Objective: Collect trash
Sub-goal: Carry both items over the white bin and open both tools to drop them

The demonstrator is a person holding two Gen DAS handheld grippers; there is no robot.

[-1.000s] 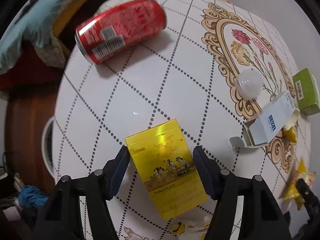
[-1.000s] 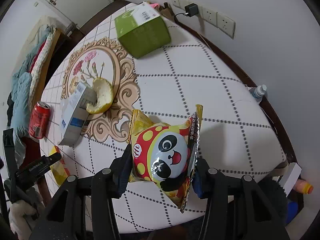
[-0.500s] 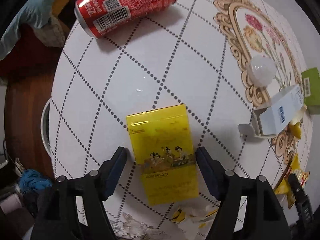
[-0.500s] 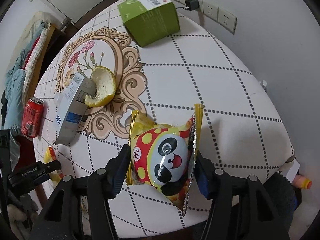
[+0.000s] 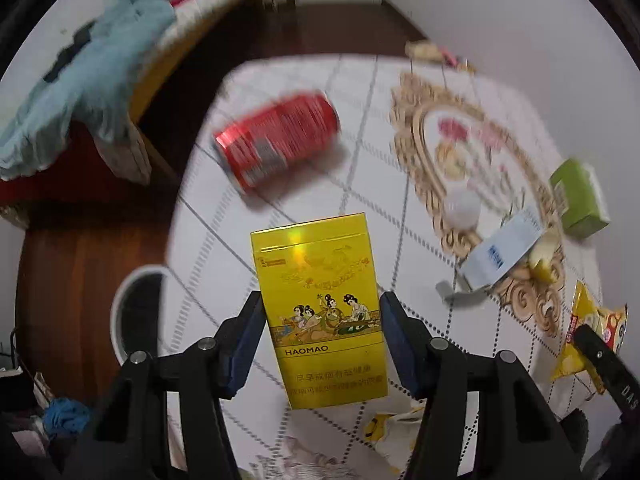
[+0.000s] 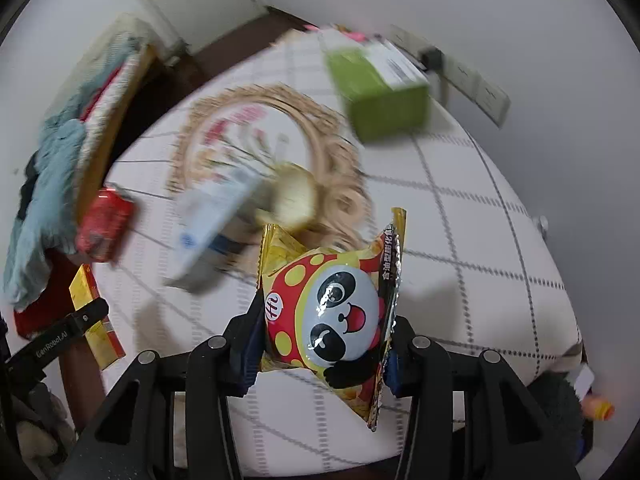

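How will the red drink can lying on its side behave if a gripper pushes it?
The red drink can lies on its side on the white tablecloth, so it would probably roll rather than slide. It rests near the table's edge and might roll off. Its wall shows no dents; if empty, it is likely light and easily crushed.

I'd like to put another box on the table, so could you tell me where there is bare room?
The tablecloth is bare on the side between the green box and the panda snack bag, out to the wall-side edge. Another patch lies between the red can and the yellow box. It is crowded around the white carton and peel.
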